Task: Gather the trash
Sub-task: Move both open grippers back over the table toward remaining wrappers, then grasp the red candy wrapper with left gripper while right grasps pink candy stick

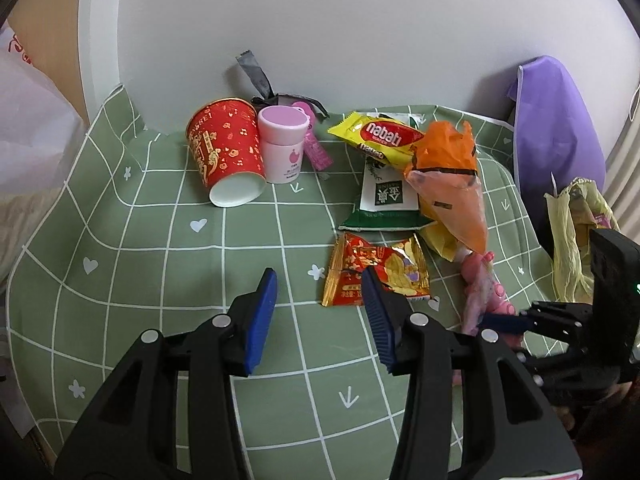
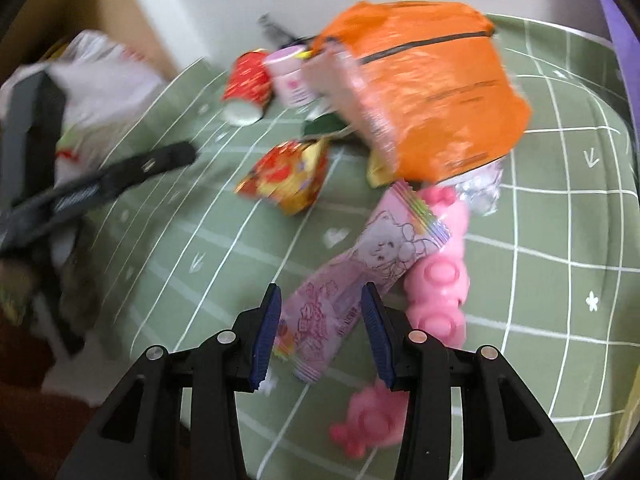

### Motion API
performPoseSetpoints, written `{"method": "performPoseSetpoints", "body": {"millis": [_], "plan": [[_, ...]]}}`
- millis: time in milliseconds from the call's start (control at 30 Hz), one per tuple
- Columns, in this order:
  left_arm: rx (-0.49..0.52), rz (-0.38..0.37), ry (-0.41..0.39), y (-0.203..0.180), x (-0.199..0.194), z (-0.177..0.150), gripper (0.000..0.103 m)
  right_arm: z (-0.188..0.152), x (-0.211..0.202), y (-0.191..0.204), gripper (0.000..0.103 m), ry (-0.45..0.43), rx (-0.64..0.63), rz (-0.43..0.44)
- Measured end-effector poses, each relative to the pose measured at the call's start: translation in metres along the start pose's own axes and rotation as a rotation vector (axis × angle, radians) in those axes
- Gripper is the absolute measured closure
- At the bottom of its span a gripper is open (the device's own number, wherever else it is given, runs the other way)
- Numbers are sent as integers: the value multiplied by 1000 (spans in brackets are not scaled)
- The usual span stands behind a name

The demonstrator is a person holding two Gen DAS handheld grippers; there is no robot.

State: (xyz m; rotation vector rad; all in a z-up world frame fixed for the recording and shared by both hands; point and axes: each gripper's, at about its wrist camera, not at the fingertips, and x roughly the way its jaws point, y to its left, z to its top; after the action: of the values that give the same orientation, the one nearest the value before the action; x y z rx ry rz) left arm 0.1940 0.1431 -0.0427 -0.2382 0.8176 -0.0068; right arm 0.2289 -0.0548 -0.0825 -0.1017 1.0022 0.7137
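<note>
Right gripper (image 2: 319, 328), jaws apart, straddles near end of pink wrapper (image 2: 360, 280); long axis runs far-right. Left gripper (image 1: 320, 308) open, farther.

— What do we have on the worktop (image 1: 160, 264)?
— At the back, by the wall, we see a cup (image 1: 226, 152) on its side, with a jar (image 1: 282, 144) upright just right of it, touching.
— And to the right?
— A wafer pack (image 1: 378, 138) lies on a pouch (image 1: 390, 200), and a bag (image 1: 450, 168) leans over both. In front of the pouch lies a snack packet (image 1: 376, 276).
— Nearer us?
— A long wrapper (image 2: 360, 276) rests against a toy (image 2: 440, 280), and its end lies between the jaws of our right hand-held gripper (image 2: 320, 332).
</note>
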Motion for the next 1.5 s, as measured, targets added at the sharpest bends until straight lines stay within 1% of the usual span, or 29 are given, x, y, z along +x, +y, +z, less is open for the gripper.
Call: {"method": "performPoseSetpoints", "body": {"millis": [133, 167, 200, 267, 300, 400, 500, 567, 633, 733, 800, 867, 967, 1033, 1067, 1100, 1133, 1167, 1233, 1267, 1333, 1367, 1400, 1433, 1500], "plan": [[-16, -11, -2, 2, 2, 0, 58, 10, 10, 2, 63, -16, -24, -78], [-17, -13, 1, 2, 3, 0, 58, 10, 14, 5, 68, -12, -39, -93], [-15, -17, 6, 2, 5, 0, 58, 10, 14, 6, 83, -10, -55, -108], [-12, -25, 15, 0, 8, -1, 58, 11, 11, 8, 90, -17, -77, -110], [-13, -30, 21, -1, 10, -1, 58, 11, 9, 8, 96, -28, -82, -108], [-25, -55, 44, -4, 18, 0, 58, 10, -11, 4, 98, -67, -96, -112], [-54, -95, 82, -10, 27, 2, 58, 11, -32, -7, 98, -108, -78, -127], [-71, -99, 110, -17, 36, 3, 58, 9, -47, -21, 98, -132, -51, -158], [-72, -82, 133, -23, 44, 4, 58, 8, -55, -37, 98, -146, -15, -193], [-44, -25, 152, -31, 57, 6, 58, 4, -59, -55, 98, -151, 15, -261], [-33, -4, 165, -34, 64, 7, 58, 1, -63, -69, 98, -155, 43, -299], [-23, 12, 167, -35, 67, 8, 68, -1, -66, -80, 98, -151, 77, -295], [9, 15, 158, -35, 67, 9, 71, -6, -70, -93, 95, -175, 140, -291], [30, 25, 137, -33, 63, 10, 71, -11, -70, -98, 79, -181, 172, -269], [35, 32, 127, -32, 61, 10, 71, -13, -69, -100, 60, -184, 182, -249], [38, 35, 118, -28, 58, 11, 71, -15, -67, -100, 54, -190, 192, -222], [35, 33, 106, -24, 54, 11, 71, -17, -65, -101, 54, -195, 202, -194], [27, 28, 97, -20, 51, 12, 71, -18, -63, -101, 54, -190, 201, -187], [0, 13, 87, -14, 44, 12, 68, -14, -48, -94, 54, -169, 178, -218], [-13, 5, 86, -11, 41, 12, 66, -14, -44, -93, 54, -162, 165, -224], [-41, -24, 92, -7, 36, 10, 65, -15, -37, -92, 55, -145, 151, -223], [-57, -42, 99, -7, 34, 9, 64, -15, -34, -92, 61, -136, 141, -224], [-71, -54, 108, -7, 34, 9, 64, -15, -29, -89, 73, -126, 128, -240], [-91, -67, 123, -8, 35, 8, 64, -13, -25, -88, 74, -116, 114, -267], [-115, -78, 149, -10, 38, 7, 64, -12, -24, -87, 76, -121, 96, -283]]}}
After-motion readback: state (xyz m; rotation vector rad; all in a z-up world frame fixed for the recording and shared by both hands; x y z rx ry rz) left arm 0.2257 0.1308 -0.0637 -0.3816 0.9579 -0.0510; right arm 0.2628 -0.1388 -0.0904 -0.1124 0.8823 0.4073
